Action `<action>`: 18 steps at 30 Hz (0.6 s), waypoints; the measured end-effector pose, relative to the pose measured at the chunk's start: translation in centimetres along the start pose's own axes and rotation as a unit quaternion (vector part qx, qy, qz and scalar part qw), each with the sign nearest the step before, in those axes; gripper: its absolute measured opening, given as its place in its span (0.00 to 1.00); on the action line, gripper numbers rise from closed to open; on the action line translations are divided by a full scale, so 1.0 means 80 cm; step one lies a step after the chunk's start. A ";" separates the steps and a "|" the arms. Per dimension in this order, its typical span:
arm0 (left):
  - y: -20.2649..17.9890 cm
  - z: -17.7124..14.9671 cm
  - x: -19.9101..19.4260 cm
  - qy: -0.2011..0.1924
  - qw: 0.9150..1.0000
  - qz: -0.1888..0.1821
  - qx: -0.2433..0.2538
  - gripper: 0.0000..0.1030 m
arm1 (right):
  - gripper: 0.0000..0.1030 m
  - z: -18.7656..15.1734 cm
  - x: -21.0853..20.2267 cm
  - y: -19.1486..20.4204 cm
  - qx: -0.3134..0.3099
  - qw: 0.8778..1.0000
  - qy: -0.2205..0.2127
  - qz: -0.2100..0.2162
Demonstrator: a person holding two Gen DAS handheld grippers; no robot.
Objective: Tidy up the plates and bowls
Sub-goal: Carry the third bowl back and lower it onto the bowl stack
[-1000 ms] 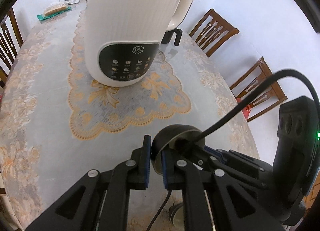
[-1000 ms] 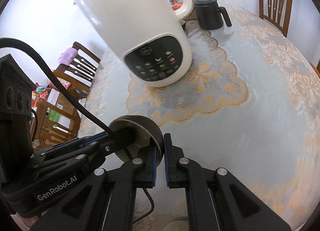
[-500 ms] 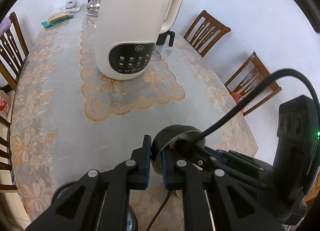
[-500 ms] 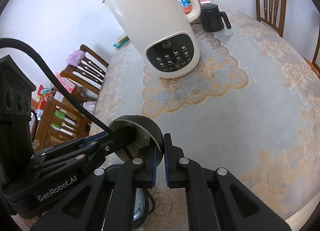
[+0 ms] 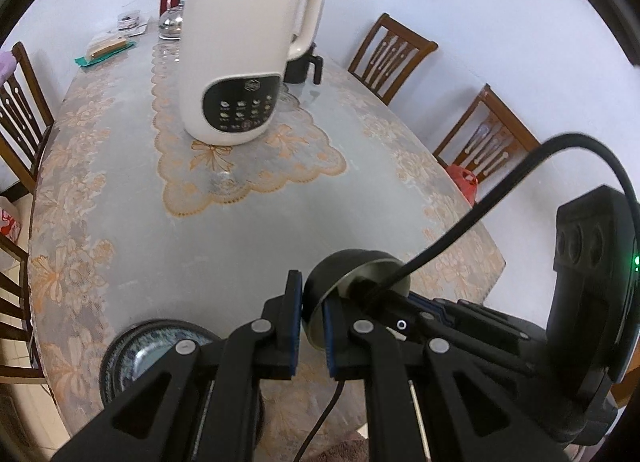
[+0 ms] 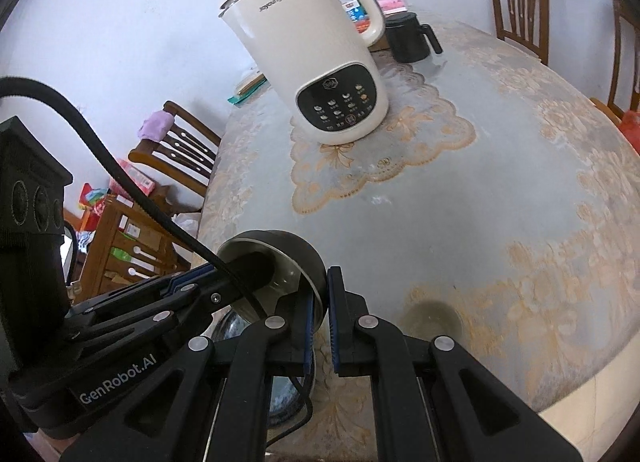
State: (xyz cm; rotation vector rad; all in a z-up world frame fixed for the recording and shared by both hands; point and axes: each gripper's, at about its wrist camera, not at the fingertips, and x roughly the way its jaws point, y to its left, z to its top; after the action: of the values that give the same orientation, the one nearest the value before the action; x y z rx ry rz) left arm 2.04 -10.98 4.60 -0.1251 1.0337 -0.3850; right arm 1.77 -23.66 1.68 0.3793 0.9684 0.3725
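A small bowl (image 5: 348,272), dark outside and pale grey inside, hangs above the table's near end. Both grippers hold it at once. My left gripper (image 5: 310,302) is shut on its rim from one side. My right gripper (image 6: 320,294) is shut on the rim of the same bowl (image 6: 298,258), and each view shows the other gripper's finger reaching inside it. Below the grippers a dark dish with a blue-patterned inside (image 5: 154,354) sits on the table near the front edge. In the right wrist view the dish (image 6: 236,328) is mostly hidden behind my fingers.
A tall white electric jug (image 5: 240,50) stands on a lace mat mid-table, with a black jug (image 6: 408,36) behind it. Small items crowd the far end. Wooden chairs (image 5: 394,54) ring the table (image 5: 224,254). The table's front edge lies just below the grippers.
Both grippers, still holding the bowl, have drawn back from the white jug toward the table's near edge and risen slightly. The blue-patterned dish has come into view beneath them.
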 end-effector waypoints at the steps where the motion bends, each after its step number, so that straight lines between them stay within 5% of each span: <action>1: -0.004 -0.004 0.001 0.003 1.000 -0.003 0.003 0.08 | 0.09 -0.004 -0.003 -0.002 0.001 1.000 0.000 -0.002; 18: -0.044 -0.035 0.075 0.063 0.998 -0.020 -0.002 0.08 | 0.09 -0.035 0.001 -0.073 0.021 0.998 0.047 -0.040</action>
State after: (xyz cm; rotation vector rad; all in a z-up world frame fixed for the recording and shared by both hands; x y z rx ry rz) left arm 1.43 -16.25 -0.73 -0.1261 1.1584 -0.4308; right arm 0.21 -28.27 -2.58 0.3627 1.0809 0.2983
